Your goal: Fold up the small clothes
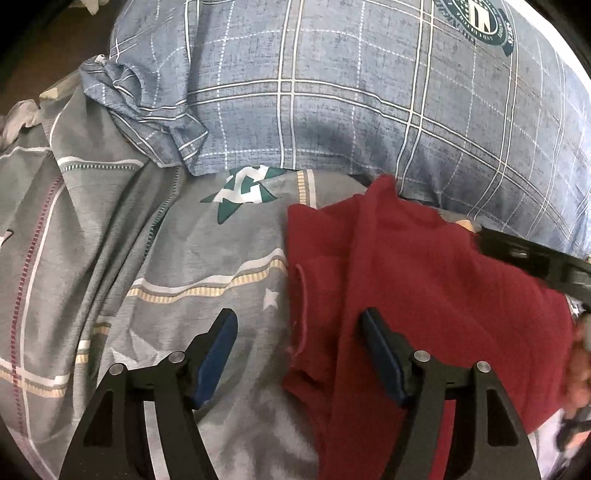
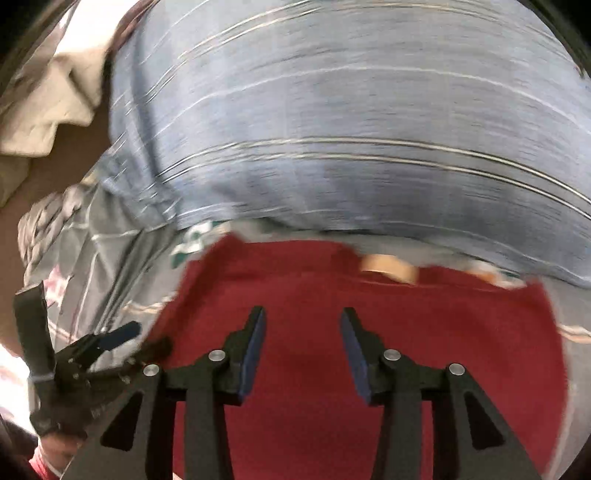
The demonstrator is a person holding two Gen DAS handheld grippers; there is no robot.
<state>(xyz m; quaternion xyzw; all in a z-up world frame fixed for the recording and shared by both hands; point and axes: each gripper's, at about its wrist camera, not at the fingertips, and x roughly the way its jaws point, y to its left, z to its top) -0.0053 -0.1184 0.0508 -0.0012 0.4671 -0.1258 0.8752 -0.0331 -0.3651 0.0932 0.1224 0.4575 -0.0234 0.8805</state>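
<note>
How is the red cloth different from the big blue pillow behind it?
The red cloth is plain dark red; the blue pillow has white check lines and a round dark green badge. The red cloth lies thin and rumpled on the grey bedsheet; the blue pillow is puffy and thick. The red cloth looks much smaller than the blue pillow. Both are soft fabric resting on the bed.

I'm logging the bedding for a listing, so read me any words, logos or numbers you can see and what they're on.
Round dark green emblem on the blue plaid pillow: ring lettering too small to read.
Green and white star logo on the grey bedsheet: a symbol, no readable word.
Red garment: no text visible.
Right wrist view: too blurred to read.
</note>
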